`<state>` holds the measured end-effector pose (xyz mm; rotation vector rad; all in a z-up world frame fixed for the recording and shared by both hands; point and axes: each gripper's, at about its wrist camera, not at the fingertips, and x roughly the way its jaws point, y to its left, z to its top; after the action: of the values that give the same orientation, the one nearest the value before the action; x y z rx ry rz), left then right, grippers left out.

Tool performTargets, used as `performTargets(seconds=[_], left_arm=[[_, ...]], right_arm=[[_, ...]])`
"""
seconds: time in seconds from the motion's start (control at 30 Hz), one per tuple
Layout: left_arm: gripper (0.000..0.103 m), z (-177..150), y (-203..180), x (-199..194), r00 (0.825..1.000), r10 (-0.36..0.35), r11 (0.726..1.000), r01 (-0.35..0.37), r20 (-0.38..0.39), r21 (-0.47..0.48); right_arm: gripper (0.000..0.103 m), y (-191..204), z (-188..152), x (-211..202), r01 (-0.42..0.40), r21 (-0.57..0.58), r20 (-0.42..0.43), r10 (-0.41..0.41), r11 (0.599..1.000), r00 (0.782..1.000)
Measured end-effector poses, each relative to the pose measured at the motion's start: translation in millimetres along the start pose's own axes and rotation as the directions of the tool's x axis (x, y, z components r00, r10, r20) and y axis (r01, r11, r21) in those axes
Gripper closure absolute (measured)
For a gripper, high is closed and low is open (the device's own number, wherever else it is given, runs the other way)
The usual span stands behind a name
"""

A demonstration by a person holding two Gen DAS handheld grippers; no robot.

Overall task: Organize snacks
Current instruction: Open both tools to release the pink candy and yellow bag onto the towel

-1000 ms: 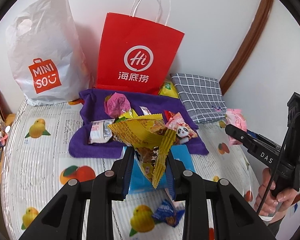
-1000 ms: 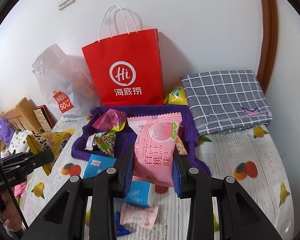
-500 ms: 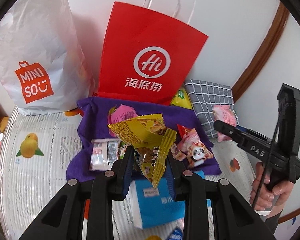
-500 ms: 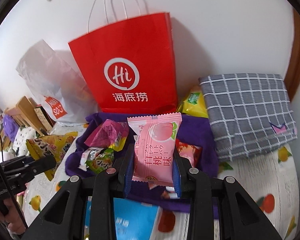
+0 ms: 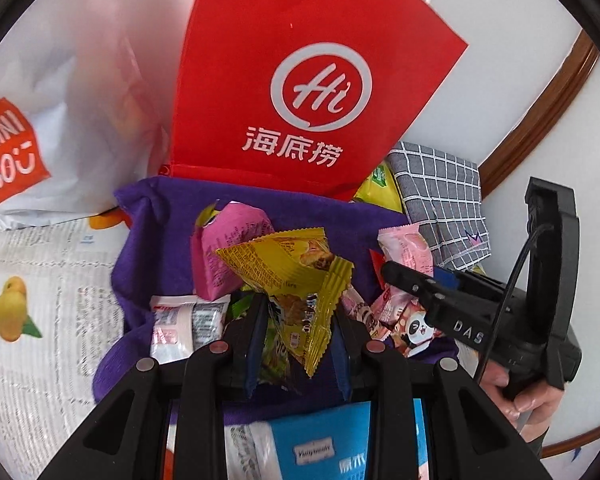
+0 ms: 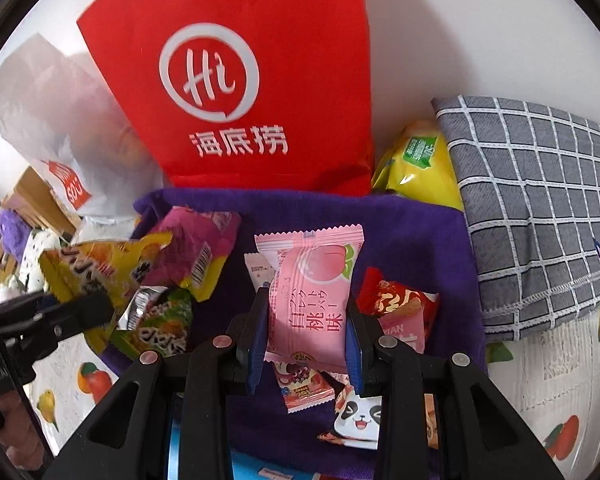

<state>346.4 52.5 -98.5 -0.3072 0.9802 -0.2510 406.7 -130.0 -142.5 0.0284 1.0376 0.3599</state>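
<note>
In the left wrist view, my left gripper (image 5: 298, 344) clamps one yellow snack packet (image 5: 288, 268) above the purple cloth (image 5: 156, 248), where one magenta packet (image 5: 228, 248) lies. In the right wrist view, my right gripper (image 6: 306, 338) clamps one pink peach packet (image 6: 312, 292) over this cloth, before one red paper bag (image 6: 236, 80).

A home room: shopping bags (image 5: 308, 80) against a white wall, fruit-print tablecloth (image 5: 40, 280), folded checked cloth (image 6: 540, 208).
</note>
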Motion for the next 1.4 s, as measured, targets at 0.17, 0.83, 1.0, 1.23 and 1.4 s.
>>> performTargets(seconds=[0.17, 0.83, 1.0, 1.23, 1.4], left_arm=[[0.075, 2, -2, 14, 1.0, 0.0, 1.0, 0.0, -0.012, 0.008], [0.047, -4, -12, 16, 0.998, 0.052, 0.998, -0.051, -0.024, 0.043], [0.046, -16, -18, -6, 0.998, 0.069, 0.996, -0.068, -0.009, 0.061], [0.046, -43, -24, -46, 0.998, 0.061, 0.996, -0.063, 0.035, 0.06], [0.046, -69, -25, -70, 0.997, 0.058, 0.997, -0.06, 0.055, 0.049]], right_arm=[[0.068, -4, -3, 11, 0.012, -0.017, -0.019, -0.013, 1.0, 1.0], [0.048, -9, 4, -33, 0.003, 0.01, 0.057, -0.003, 1.0, 0.998], [0.048, 2, -1, -58, 0.038, -0.015, 0.111, -0.036, 0.999, 0.993], [0.048, 7, -43, -94, 0.062, -0.013, 0.127, -0.059, 0.998, 0.99], [0.048, 4, -91, -112, 0.06, 0.008, 0.109, -0.061, 0.998, 0.992]])
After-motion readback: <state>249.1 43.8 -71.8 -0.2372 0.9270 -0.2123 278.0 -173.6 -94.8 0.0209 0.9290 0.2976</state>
